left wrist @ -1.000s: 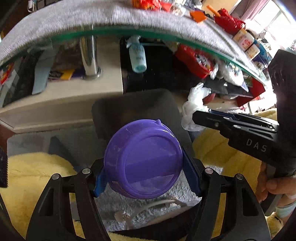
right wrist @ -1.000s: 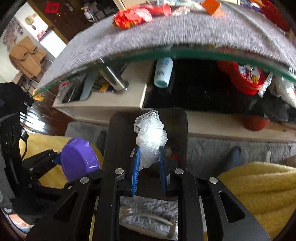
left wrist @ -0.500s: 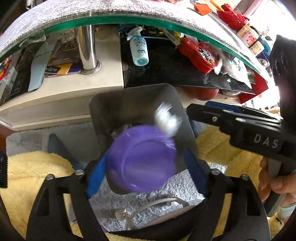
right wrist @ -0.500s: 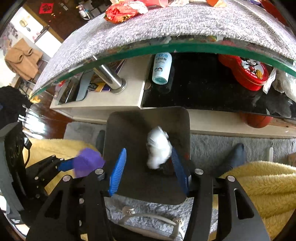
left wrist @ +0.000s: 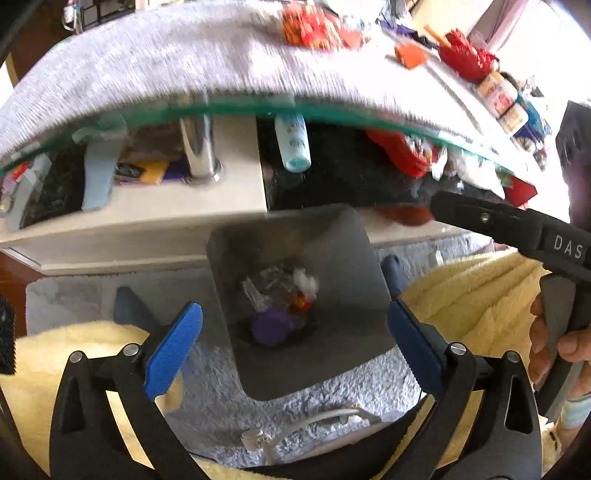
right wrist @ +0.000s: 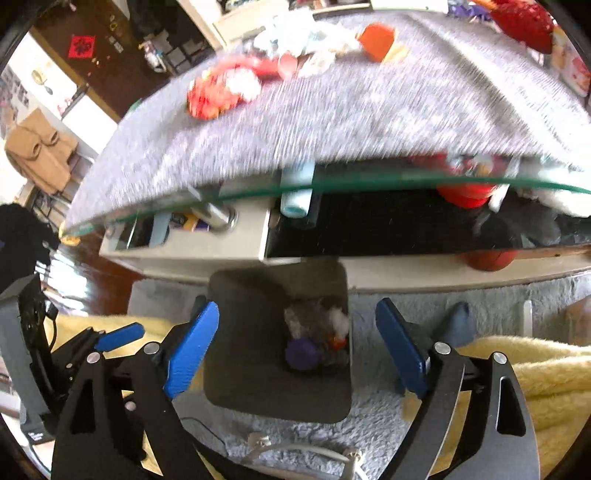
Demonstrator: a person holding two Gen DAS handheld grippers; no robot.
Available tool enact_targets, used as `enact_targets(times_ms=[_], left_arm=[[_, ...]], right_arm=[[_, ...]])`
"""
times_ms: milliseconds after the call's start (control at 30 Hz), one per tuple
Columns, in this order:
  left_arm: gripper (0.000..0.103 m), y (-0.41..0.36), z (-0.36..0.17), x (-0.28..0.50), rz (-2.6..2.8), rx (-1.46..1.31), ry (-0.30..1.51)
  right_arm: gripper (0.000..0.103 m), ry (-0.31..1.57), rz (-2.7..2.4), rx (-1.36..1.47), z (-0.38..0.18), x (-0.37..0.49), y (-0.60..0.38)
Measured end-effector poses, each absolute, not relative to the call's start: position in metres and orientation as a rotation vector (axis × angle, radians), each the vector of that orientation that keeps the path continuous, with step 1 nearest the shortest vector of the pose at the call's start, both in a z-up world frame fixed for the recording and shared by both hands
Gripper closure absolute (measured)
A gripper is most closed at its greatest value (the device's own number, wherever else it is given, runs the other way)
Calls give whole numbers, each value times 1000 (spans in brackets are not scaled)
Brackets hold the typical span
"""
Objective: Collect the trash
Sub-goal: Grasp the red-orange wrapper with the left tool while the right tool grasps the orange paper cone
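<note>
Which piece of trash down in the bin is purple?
The round purple lid lying at the bottom of the grey bin. The other pieces there are a white wad and clear crumpled plastic.

A grey cloth [right wrist: 369, 110] covers the glass worktop [right wrist: 369, 182]. On it lie red wrappers [right wrist: 218, 92], an orange piece [right wrist: 376, 35] and, toward the far right, a red basket [left wrist: 463, 55] and some tins [left wrist: 498, 98]. A shelf [left wrist: 166, 206] below the glass carries a steel leg [left wrist: 199, 147] and a blue bottle [left wrist: 293, 146]. On the floor, a grey rug [left wrist: 325, 402] bears a dark bin [left wrist: 343, 251] and a white cable [left wrist: 317, 421].
</note>
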State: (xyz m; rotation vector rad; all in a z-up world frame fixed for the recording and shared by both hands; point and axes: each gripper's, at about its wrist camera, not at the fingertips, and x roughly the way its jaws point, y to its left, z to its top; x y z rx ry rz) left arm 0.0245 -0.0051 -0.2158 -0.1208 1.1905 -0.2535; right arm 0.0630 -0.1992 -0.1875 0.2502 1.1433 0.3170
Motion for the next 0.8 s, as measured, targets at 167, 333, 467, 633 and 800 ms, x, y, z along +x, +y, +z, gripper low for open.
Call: enact_targets(times_ms=[167, 333, 467, 633, 800], left_arm=[[8, 3, -183, 39, -241, -130, 1119], [8, 1, -163, 61, -243, -126, 1074], [8, -3, -153, 82, -245, -125, 1054], [8, -9, -145, 112, -248, -121, 1036], [9, -15, -145, 145, -248, -124, 1030]], right_arm=[[15, 1065, 291, 258, -159, 75, -213], [15, 1007, 251, 242, -138, 94, -227], [15, 989, 216, 238, -134, 115, -240], [15, 989, 187, 235, -138, 143, -247], [15, 978, 169, 212, -140, 171, -246]])
